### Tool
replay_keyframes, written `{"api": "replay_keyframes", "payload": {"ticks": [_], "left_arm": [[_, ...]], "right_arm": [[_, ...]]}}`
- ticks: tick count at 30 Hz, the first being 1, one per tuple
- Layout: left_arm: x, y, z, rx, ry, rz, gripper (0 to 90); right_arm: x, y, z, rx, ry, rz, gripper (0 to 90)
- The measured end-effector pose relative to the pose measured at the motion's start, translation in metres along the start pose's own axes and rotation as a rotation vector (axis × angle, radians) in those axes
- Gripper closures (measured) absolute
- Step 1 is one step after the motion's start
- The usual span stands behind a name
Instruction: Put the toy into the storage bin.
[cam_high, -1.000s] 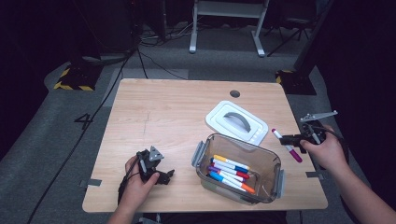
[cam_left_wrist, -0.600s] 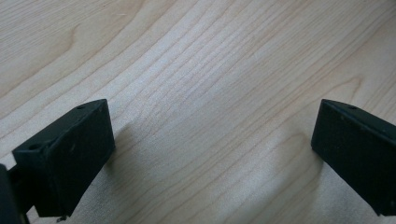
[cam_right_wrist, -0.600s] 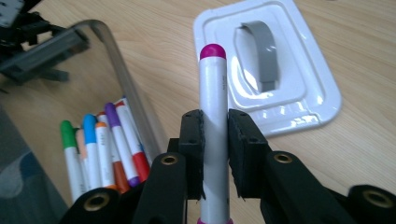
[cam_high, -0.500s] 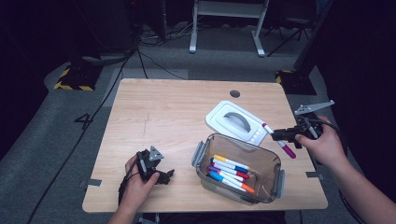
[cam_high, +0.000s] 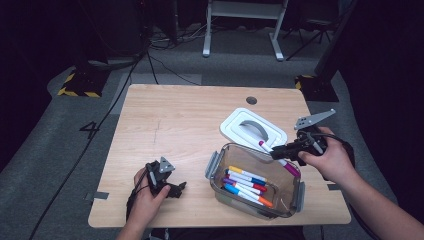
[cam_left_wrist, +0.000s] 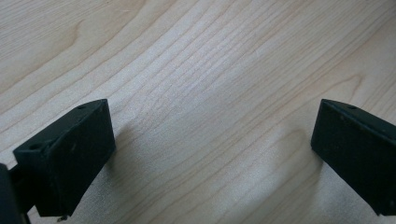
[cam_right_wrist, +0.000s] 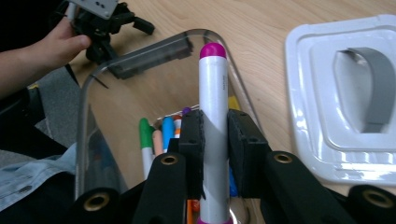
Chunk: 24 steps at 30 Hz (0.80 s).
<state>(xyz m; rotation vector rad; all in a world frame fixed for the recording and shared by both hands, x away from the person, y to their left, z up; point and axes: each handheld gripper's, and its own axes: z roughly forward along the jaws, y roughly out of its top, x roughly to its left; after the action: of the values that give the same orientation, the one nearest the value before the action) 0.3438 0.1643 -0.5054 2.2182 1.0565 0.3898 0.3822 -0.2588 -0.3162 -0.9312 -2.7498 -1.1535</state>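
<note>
At the left of the pale wooden desk (cam_high: 165, 120), your left gripper (cam_high: 172, 189) rests low on the bare wood in your left hand, its black fingers (cam_left_wrist: 70, 154) spread wide with nothing between them. To its right stands the clear plastic storage box (cam_high: 215, 165), open, with several coloured marker pens (cam_high: 246, 184) already lying side by side on its floor. Behind the box, its white rectangular lid with a grey handle (cam_high: 252, 131) lies flat on the desk, so the box is not yet closed. At the right, your right gripper (cam_high: 280, 151) has its fingers (cam_right_wrist: 192, 140) clamped on a white marker pen with magenta caps (cam_right_wrist: 213, 116), held in the air over the box's right end. Judging from this, most pens are packed; this one is yet to be lowered in and released, and the lid is left to fit afterwards.
</note>
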Motion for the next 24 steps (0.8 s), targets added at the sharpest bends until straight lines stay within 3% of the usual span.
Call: {"api": "replay_keyframes", "payload": {"ticks": [12, 18, 24], "left_arm": [[0.0, 0.0, 0.0, -0.003, -0.006, -0.003, 0.1], [0.0, 0.0, 0.0, -0.003, -0.007, -0.001, 0.1], [0.0, 0.0, 0.001, -0.001, -0.012, 0.0, 0.0]], "right_arm": [[0.027, 0.004, 0.034, 0.057, 0.109, -0.048, 77.0], [0.043, 0.0, 0.062, 0.124, 0.177, -0.07, 77.0], [0.053, -0.005, 0.086, 0.182, 0.21, -0.079, 77.0]]}}
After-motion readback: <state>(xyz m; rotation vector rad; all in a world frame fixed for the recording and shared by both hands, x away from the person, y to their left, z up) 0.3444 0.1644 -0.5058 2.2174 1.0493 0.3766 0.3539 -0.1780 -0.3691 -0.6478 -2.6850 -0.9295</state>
